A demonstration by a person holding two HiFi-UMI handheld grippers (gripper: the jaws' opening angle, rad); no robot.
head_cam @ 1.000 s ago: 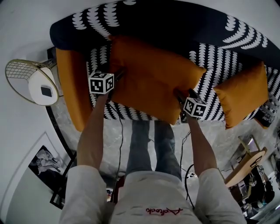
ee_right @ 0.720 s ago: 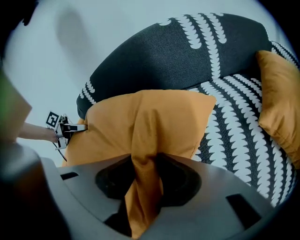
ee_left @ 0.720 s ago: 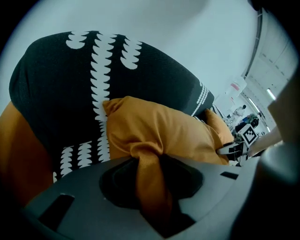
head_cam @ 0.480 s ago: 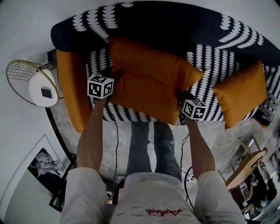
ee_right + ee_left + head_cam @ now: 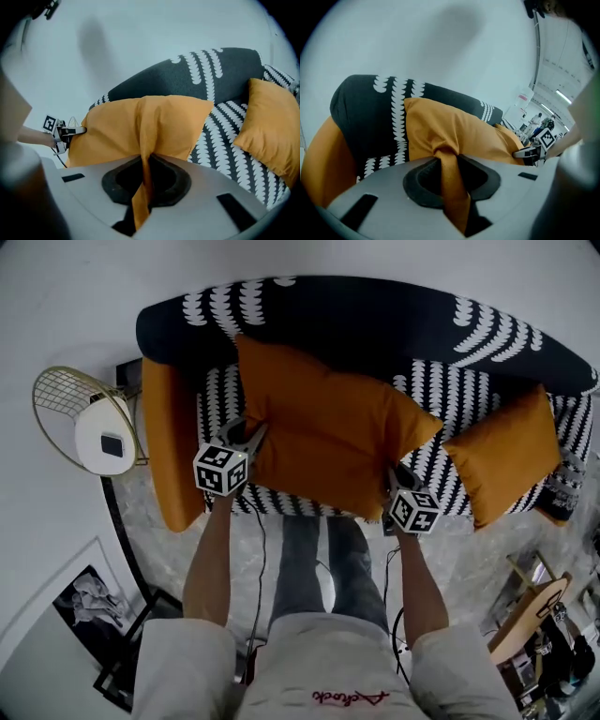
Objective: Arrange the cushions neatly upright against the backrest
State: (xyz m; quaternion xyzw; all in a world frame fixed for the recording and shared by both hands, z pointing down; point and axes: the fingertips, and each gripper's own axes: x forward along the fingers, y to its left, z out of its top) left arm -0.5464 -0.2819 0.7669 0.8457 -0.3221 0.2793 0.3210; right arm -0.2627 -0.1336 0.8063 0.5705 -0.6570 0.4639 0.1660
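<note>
The left hand-held gripper (image 5: 246, 434) and the right hand-held gripper (image 5: 397, 476) had each just been closing and were clamped on a pinch of fabric at opposite edges of the large orange cushion (image 5: 328, 432). The cushion was at the middle of the black-and-white patterned sofa (image 5: 375, 324), in front of its backrest. A smaller orange cushion (image 5: 506, 465) leaned at the sofa's right end.

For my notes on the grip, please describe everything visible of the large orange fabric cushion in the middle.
The large orange fabric cushion is soft, plump, square. It lies tilted over the black-and-white patterned sofa. The left gripper and right gripper, whose jaws have just been closing, each pinch a fold at opposite lower corners.
</note>
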